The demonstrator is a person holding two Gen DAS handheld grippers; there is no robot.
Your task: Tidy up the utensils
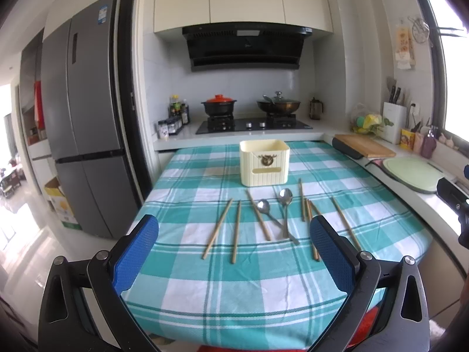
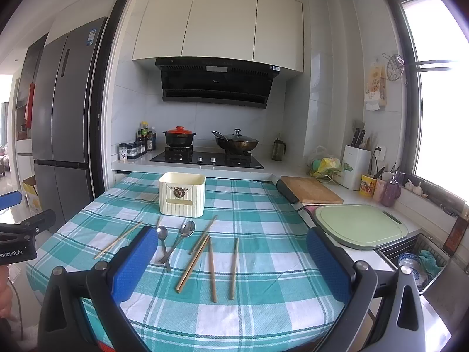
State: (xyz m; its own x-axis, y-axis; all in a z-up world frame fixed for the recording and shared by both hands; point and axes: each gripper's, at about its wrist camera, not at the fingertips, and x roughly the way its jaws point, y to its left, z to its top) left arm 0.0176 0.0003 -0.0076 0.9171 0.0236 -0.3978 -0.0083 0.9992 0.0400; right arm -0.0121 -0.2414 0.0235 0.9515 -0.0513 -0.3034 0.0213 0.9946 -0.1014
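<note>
While both grippers are hanging above the near edge of the surface [image 1: 205, 293], their blue fingers are standing wide apart and grasping nothing: the left gripper [image 1: 234, 252] is framing the spread of utensils, and the right gripper [image 2: 231, 261] is doing the same from further right. Chopsticks [image 1: 217, 228] are lying loose on the checked cloth [image 2: 263, 214], scattered singly and in a close cluster, all in front of the cream holder [image 1: 264, 162]. Two spoons [image 1: 285, 198] are lying between them, bowls toward the holder, handles crossing each other near their ends.

In the left view, the right finger [image 1: 334, 258] is covering the near ends of the chopsticks in the cluster, so their count is hard to make out. In the right view, the left finger [image 2: 134, 264] is hiding part of one spoon's handle and the near end of another chopstick. The holder's inside is not showing in either view. The left gripper is appearing only partly at the left edge of the right view, and the right gripper's dark body is being cut off at the right edge of the left view. A green board [image 2: 360, 224] is lying on the side counter, well apart from the utensils.
</note>
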